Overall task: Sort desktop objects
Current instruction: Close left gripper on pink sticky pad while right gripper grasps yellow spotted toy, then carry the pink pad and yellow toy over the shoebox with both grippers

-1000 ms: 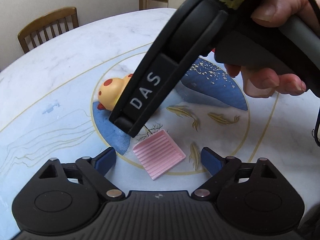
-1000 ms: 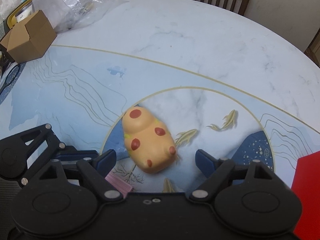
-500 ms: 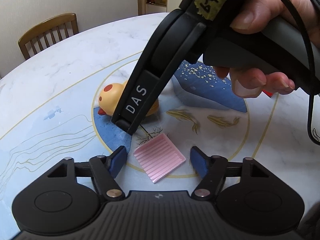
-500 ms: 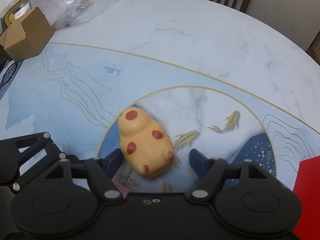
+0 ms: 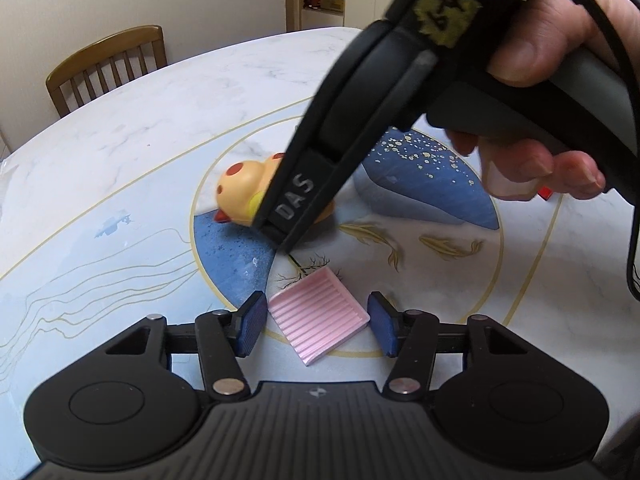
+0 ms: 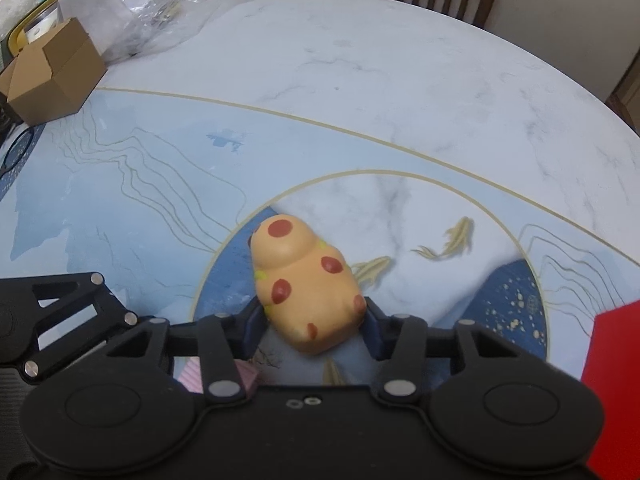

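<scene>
A pink ribbed square pad (image 5: 318, 316) lies flat on the table between the blue pads of my left gripper (image 5: 318, 322). The jaws flank it closely with small gaps on both sides. A yellow toy with red spots (image 6: 306, 286) sits between the blue pads of my right gripper (image 6: 314, 326), which press on its rear sides. In the left wrist view the toy (image 5: 240, 192) is half hidden behind the right gripper's body (image 5: 304, 196). A corner of the pink pad (image 6: 246, 378) shows in the right wrist view.
A cardboard box (image 6: 52, 74) and a crumpled clear plastic bag (image 6: 136, 4) sit at the far left of the round table. A red flat object (image 6: 612, 384) lies at the right edge. Wooden chairs (image 5: 106, 66) stand beyond the table rim.
Both grippers have narrowed. The left jaws have closed in around the pink pad. The right jaws have moved forward and closed onto the yellow toy.
</scene>
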`<state>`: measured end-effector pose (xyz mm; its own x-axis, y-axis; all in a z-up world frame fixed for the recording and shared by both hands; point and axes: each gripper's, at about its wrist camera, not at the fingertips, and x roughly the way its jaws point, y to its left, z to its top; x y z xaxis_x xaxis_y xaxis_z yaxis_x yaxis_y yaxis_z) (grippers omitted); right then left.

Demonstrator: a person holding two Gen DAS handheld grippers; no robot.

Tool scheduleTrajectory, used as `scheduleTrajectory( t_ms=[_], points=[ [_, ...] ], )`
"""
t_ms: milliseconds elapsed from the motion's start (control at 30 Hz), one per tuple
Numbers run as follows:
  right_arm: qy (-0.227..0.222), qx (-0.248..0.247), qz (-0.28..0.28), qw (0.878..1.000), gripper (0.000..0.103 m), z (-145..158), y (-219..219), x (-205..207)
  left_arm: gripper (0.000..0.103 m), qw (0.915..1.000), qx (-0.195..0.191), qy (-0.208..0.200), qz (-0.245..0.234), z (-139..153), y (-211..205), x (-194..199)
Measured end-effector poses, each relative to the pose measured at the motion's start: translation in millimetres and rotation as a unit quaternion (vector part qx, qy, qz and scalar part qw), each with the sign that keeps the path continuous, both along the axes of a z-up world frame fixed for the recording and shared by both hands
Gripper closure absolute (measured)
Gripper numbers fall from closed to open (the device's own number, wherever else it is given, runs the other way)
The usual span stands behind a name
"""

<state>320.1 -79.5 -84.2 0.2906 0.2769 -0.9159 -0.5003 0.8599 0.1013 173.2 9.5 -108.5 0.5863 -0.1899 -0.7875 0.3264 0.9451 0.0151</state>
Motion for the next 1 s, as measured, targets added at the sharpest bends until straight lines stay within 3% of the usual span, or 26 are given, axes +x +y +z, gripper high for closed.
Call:
scheduleTrajectory(
  t_ms=[467,1000],
  points=[
    [-0.011,0.010,-0.041,0.999,0.057,20,-40,-26,0.049,0.9998,-0.006,-0.008,0.015,11,-3,-1],
    [-0.029,0.023,-0.080,0.996,0.057,57,-95,-70,0.049,0.9988,-0.035,-0.031,0.013,59,-26,-9]
  ],
)
